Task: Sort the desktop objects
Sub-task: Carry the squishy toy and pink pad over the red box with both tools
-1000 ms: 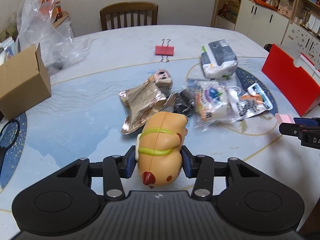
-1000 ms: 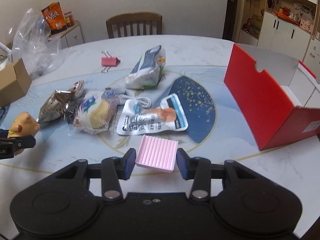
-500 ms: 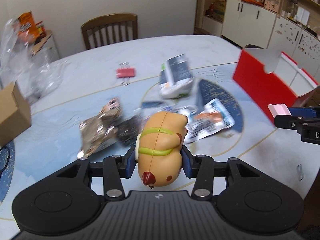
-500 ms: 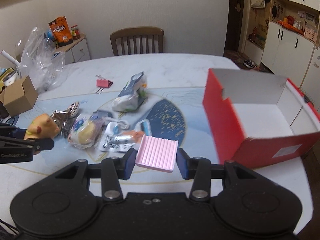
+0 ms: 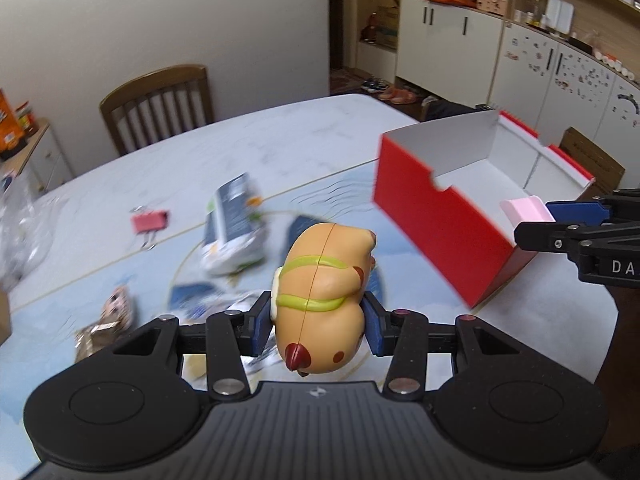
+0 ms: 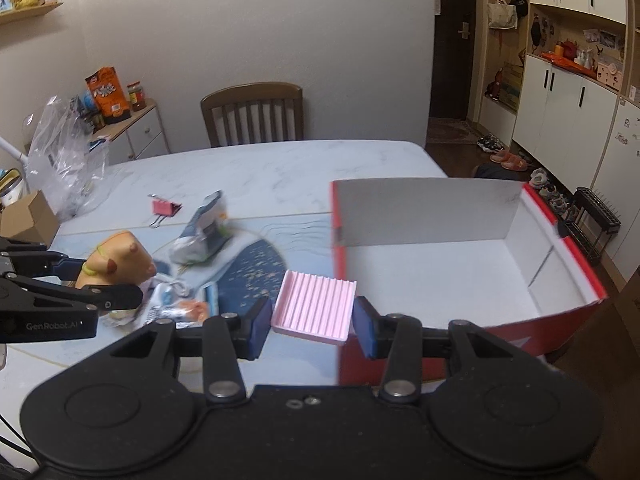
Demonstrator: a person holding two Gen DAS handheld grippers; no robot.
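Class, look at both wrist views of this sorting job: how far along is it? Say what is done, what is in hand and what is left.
Done: nothing shows in the red box, whose visible floor is bare. In hand: the left tool grips the hot dog toy, and the right tool grips the pink ridged tray at the box's near wall. Left: the binder clip, the tissue pack and the snack packets lie on the table.

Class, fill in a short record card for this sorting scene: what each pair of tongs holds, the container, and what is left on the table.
left tongs: shut on hamster toy
right tongs: shut on pink ribbed tray
container: red box, open, white inside, nothing seen in it
left on table: red binder clip, tissue pack, snack packets
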